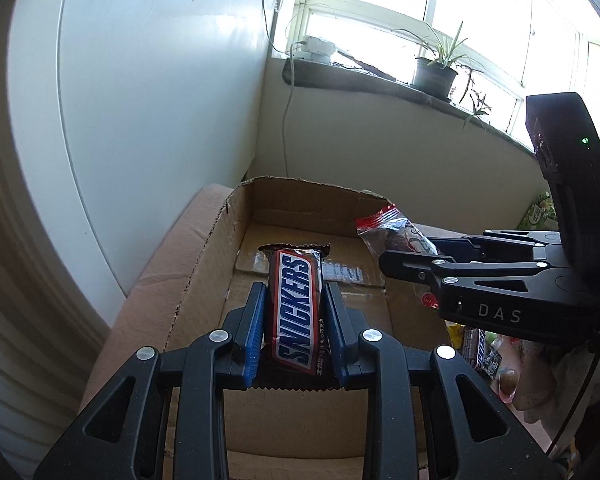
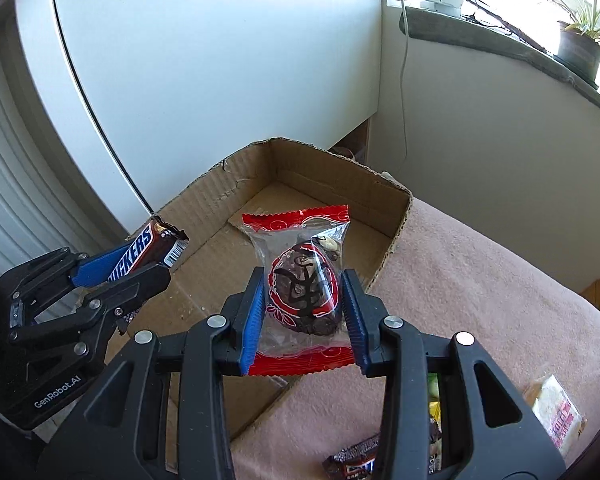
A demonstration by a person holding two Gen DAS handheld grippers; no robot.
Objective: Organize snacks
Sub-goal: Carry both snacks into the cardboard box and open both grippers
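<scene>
Both claws loaded over the box

The left gripper [image 1: 296, 316] clamped a Snickers bar [image 1: 296, 304], its long axis pointing toward the far wall of the cardboard box [image 1: 204, 264]; the right gripper [image 2: 304, 304] pinched a red-edged pastry packet [image 2: 300, 280] above the box's right edge.

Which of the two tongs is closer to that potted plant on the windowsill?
Right. The right tongs, shut on a clear red-edged snack packet, sit toward the green potted plant. The left tongs, clamping the brown Snickers bar, are farther away.
</scene>
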